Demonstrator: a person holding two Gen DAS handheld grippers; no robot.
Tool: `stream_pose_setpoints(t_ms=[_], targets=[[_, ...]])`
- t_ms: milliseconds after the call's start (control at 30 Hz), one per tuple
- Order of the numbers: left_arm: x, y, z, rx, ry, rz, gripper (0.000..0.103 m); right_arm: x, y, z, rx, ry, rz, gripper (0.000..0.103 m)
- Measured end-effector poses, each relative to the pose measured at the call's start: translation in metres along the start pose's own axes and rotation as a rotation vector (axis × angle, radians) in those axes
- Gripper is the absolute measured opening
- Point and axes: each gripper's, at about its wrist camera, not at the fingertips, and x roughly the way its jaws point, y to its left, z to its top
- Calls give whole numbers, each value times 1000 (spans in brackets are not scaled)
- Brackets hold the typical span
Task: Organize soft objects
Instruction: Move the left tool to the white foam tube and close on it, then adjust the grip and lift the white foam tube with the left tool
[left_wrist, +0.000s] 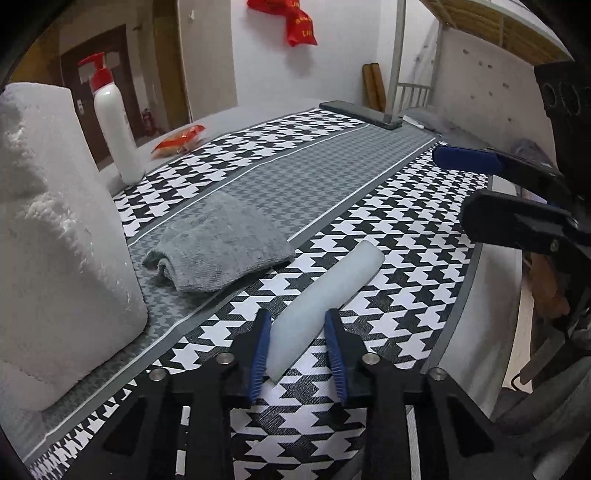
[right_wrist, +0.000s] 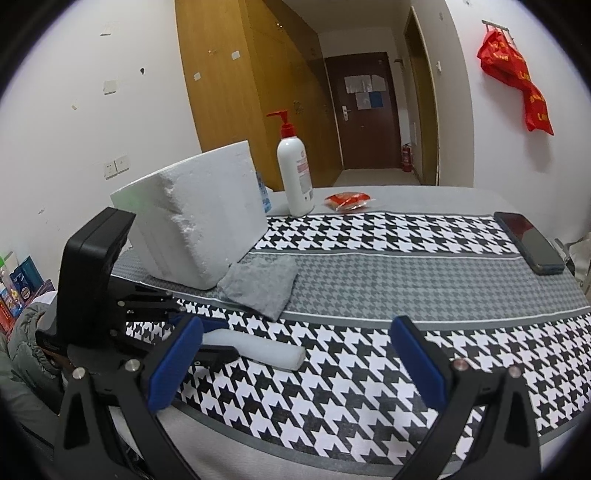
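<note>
A pale white foam bar lies on the houndstooth cloth. My left gripper has its near end between its blue pads, which stand close on either side; contact is not clear. The bar also shows in the right wrist view, with the left gripper around its left end. A folded grey towel lies beyond it, also in the right wrist view. A white styrofoam block stands at left. My right gripper is open and empty above the cloth's near edge.
A white pump bottle with a red top and a red snack packet stand at the table's far side. A dark phone lies at the right end. The table's near edge runs just below my right gripper.
</note>
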Motion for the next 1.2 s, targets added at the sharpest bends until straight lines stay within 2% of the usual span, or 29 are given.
stream_pose_setpoints(t_ms=[67,133,400,533,600,667,800,833,867,933,1067,1167,1200], targets=[[-4,3,1,-16,-8,-7,19,-2,1,0,-1,-2,-3,103],[-12,5,1,-23,-35,15,8,-3,3,-1,0,-5,-4,103],[-24,-2,-11,4,-62,-2,8,-7,10,1,-18,-9,-6,103],[-25,-5,-15,-1,-19,-89,8,-6,13,1,-18,-6,-12,103],[-27,-9,-17,23,-28,-64,8,-7,14,1,-21,-9,-16,103],[-27,-5,-16,6,-33,-61,8,-7,14,2,-18,-9,-18,103],[-20,4,-16,-29,-5,-47,17,-7,15,2,-24,-6,-24,103],[-17,5,-16,-32,1,-45,26,-7,15,2,-23,-6,-25,103],[-18,5,-16,-37,-4,-48,31,-7,15,3,-21,-6,-27,103],[-19,5,-16,-39,-15,-63,57,-7,15,2,-19,-4,-30,103],[-13,-2,-17,-19,6,-91,58,-4,15,1,-18,2,-33,103],[-12,-8,-17,-1,0,-83,58,-4,14,1,-13,2,-34,103],[-12,-8,-16,-10,-3,-86,55,-4,14,1,-12,2,-34,103]])
